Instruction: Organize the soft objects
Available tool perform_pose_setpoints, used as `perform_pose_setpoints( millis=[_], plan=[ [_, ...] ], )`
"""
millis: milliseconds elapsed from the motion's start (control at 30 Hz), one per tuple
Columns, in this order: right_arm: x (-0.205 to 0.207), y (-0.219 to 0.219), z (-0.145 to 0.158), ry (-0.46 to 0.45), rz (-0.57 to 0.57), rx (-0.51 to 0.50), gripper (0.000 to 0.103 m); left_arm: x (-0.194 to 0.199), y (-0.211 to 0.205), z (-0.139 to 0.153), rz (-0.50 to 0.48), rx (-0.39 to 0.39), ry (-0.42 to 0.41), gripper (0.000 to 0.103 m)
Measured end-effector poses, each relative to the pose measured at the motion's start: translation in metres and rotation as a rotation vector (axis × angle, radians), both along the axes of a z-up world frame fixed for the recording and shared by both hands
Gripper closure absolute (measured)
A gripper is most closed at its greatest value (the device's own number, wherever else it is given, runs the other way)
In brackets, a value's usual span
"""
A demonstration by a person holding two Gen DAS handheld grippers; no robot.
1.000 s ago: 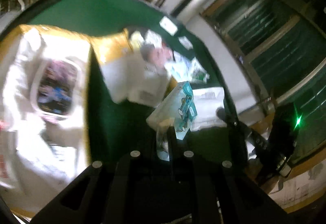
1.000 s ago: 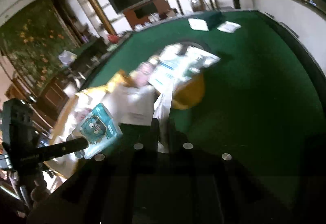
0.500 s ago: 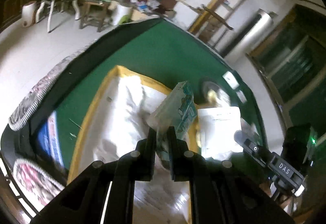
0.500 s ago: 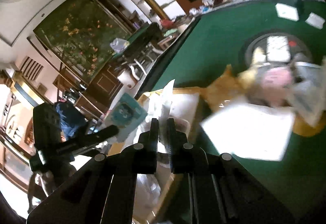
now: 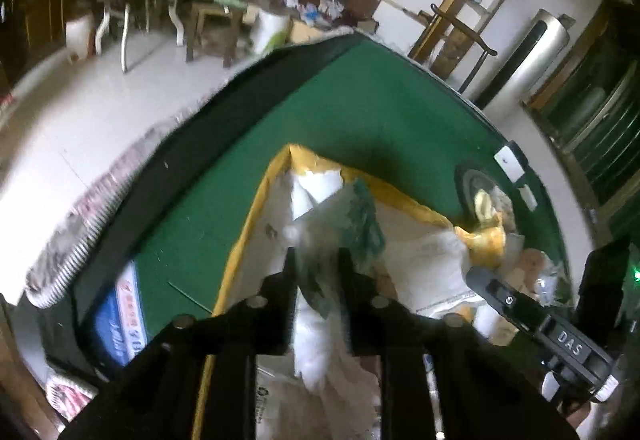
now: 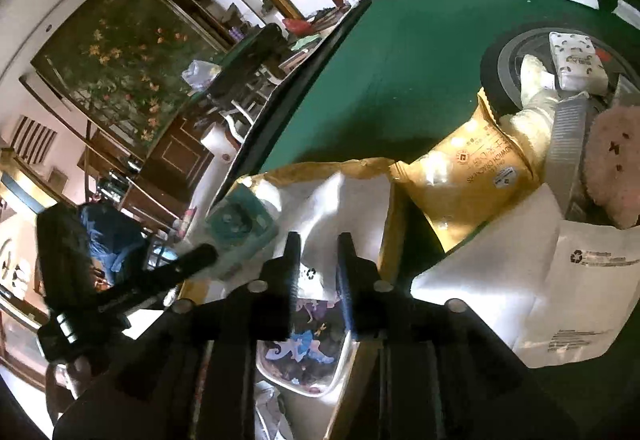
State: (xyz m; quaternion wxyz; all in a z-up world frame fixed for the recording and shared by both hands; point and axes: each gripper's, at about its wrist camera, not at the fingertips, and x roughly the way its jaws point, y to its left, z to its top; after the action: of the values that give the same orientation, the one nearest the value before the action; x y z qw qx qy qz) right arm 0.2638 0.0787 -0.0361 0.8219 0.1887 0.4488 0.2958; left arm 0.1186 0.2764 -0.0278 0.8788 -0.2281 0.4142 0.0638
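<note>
The left gripper [image 5: 316,260] is hovering over the yellow-rimmed box lined with white plastic [image 5: 256,208] on the green felt table [image 5: 360,112]; its jaws have just been opening, standing narrowly apart with the teal-printed soft packet [image 5: 360,224] loose between them, blurred. The right gripper [image 6: 318,244] is pointing into the same box [image 6: 360,165], its jaws likewise just parted and gripping nothing, above white wrapping [image 6: 344,208] and a clear pouch with a purple and blue print [image 6: 308,340]. A yellow snack bag [image 6: 472,168] is lying beside the box, near a pink plush toy [image 6: 616,168].
</note>
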Motion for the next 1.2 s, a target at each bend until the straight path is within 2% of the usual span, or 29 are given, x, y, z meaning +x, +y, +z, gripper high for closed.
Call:
perform_pose_setpoints(
  millis=[33, 67, 100, 133, 233, 367, 433, 467, 500, 600, 733, 800, 933, 1100, 1167, 1200],
  plan=[
    [0.000, 0.002, -0.001, -0.004, 0.004, -0.008, 0.068, 0.001, -0.001, 0.000, 0.000, 0.012, 0.002, 0.065],
    [0.002, 0.001, -0.001, -0.008, -0.005, -0.020, 0.058, 0.000, -0.004, 0.001, -0.002, 0.028, -0.004, 0.060],
    [0.000, 0.001, 0.001, -0.021, -0.018, -0.025, 0.053, -0.001, -0.006, 0.002, -0.005, 0.043, -0.011, 0.052],
    [0.002, -0.004, 0.004, -0.035, -0.023, -0.025, 0.052, -0.001, -0.007, 0.004, -0.001, 0.062, -0.018, 0.049],
    [-0.009, -0.009, 0.021, -0.102, -0.030, -0.049, 0.052, -0.011, -0.014, 0.010, 0.021, 0.126, -0.016, 0.045],
    [-0.030, -0.030, 0.044, -0.162, 0.005, -0.033, 0.052, -0.026, -0.032, 0.023, -0.026, 0.075, -0.078, 0.045],
    [-0.048, -0.049, 0.049, -0.192, -0.003, -0.053, 0.044, -0.031, -0.050, 0.027, -0.086, 0.039, -0.109, 0.038],
    [-0.055, -0.060, 0.049, -0.191, -0.011, -0.058, 0.029, -0.032, -0.063, 0.028, -0.125, 0.022, -0.120, 0.037],
    [-0.063, -0.075, 0.046, -0.185, -0.024, -0.056, 0.025, -0.033, -0.074, 0.028, -0.153, 0.009, -0.129, 0.037],
    [-0.077, -0.119, 0.037, -0.141, -0.076, -0.047, 0.025, -0.030, -0.106, 0.026, -0.254, -0.053, -0.140, 0.037],
    [-0.068, -0.166, 0.019, -0.036, -0.169, -0.078, 0.025, -0.021, -0.134, 0.024, -0.301, -0.048, -0.125, 0.037],
    [-0.062, -0.177, 0.009, -0.010, -0.188, -0.053, 0.025, -0.016, -0.142, 0.021, -0.314, -0.043, -0.112, 0.037],
    [-0.038, -0.180, -0.016, 0.086, -0.204, 0.001, 0.025, 0.000, -0.151, 0.014, -0.351, -0.050, -0.057, 0.037],
    [-0.026, -0.171, -0.033, 0.103, -0.209, -0.017, 0.025, 0.025, -0.167, 0.013, -0.414, 0.039, -0.029, 0.037],
    [-0.023, -0.165, -0.033, 0.084, -0.198, -0.038, 0.025, 0.041, -0.169, 0.011, -0.449, 0.030, 0.002, 0.037],
    [-0.022, -0.162, -0.034, 0.086, -0.195, -0.045, 0.031, 0.050, -0.172, 0.009, -0.474, 0.023, 0.015, 0.037]
  ],
)
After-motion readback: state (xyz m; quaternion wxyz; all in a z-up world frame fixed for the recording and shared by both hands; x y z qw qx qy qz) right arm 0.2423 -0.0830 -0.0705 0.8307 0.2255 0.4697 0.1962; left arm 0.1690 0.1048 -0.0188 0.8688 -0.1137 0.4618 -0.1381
